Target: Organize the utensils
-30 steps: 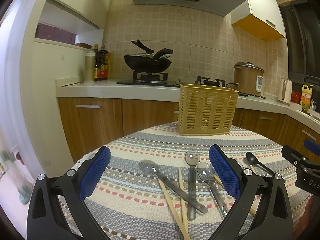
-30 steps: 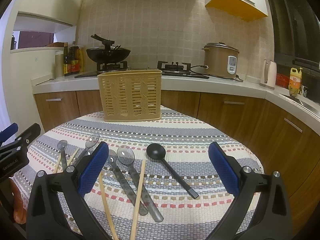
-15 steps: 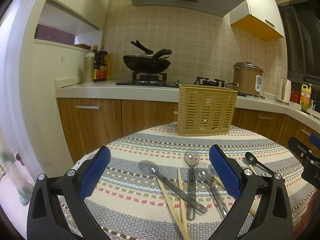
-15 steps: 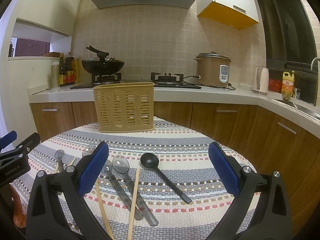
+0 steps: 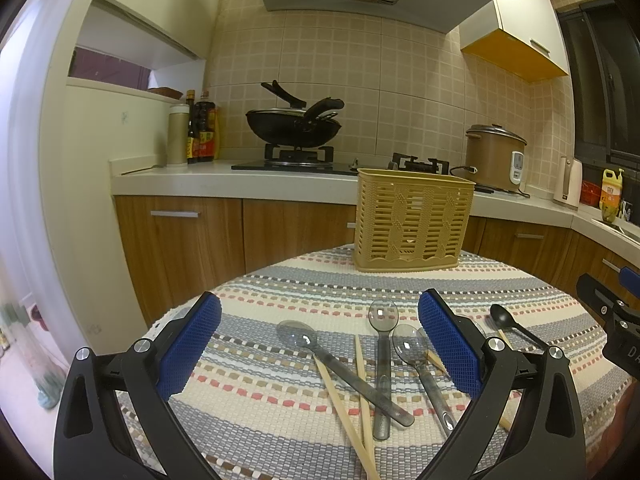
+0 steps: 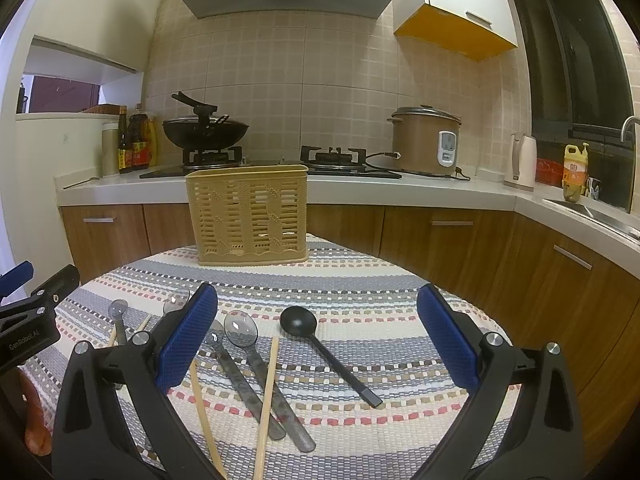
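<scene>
A tan slotted utensil basket [image 5: 412, 220] [image 6: 248, 216] stands upright at the far side of the round table. Several clear plastic spoons [image 5: 382, 356] [image 6: 256, 364], wooden chopsticks [image 5: 344, 404] [image 6: 267, 396] and a black spoon [image 6: 328, 356] [image 5: 514, 326] lie loose on the striped cloth. My left gripper [image 5: 320, 344] is open and empty, hovering above the clear spoons. My right gripper [image 6: 316, 340] is open and empty, above the black spoon and chopsticks. Each gripper shows at the edge of the other's view.
The table [image 6: 360, 280] wears a striped woven cloth and its edge curves close on all sides. Behind it runs a counter [image 6: 400, 194] with a wok [image 5: 294, 126], a rice cooker [image 6: 426, 140], bottles [image 5: 200, 128] and a kettle [image 6: 520, 162].
The right gripper's view has pulled back and tilted up, so the basket and utensils sit lower and farther. The left gripper has barely moved. Both stay open.
</scene>
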`<state>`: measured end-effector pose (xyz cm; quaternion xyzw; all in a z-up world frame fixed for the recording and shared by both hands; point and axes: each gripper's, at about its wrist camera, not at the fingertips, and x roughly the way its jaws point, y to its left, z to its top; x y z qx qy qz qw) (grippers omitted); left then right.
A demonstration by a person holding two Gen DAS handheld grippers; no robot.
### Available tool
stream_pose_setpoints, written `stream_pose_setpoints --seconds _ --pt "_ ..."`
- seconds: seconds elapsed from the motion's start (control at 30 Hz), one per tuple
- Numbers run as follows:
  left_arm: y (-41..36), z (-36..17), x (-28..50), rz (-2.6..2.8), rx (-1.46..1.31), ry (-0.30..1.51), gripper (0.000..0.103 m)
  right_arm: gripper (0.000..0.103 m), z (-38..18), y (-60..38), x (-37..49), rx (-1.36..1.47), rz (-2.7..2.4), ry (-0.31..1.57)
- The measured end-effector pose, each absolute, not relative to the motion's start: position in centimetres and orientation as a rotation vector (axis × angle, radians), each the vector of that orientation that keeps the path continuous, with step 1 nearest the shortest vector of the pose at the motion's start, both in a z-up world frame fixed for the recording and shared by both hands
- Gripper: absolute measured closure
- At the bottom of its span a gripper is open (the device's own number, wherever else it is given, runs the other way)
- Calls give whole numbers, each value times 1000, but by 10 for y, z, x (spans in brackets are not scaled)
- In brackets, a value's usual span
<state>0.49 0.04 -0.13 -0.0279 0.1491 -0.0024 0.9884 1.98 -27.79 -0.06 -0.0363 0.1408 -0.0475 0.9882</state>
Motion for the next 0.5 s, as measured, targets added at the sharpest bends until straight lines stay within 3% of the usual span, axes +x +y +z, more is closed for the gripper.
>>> stream_pose_setpoints --seconds 0.5 --pt "-3 -2 5 -18 -57 303 7 8 -3 -278 21 -72 -93 287"
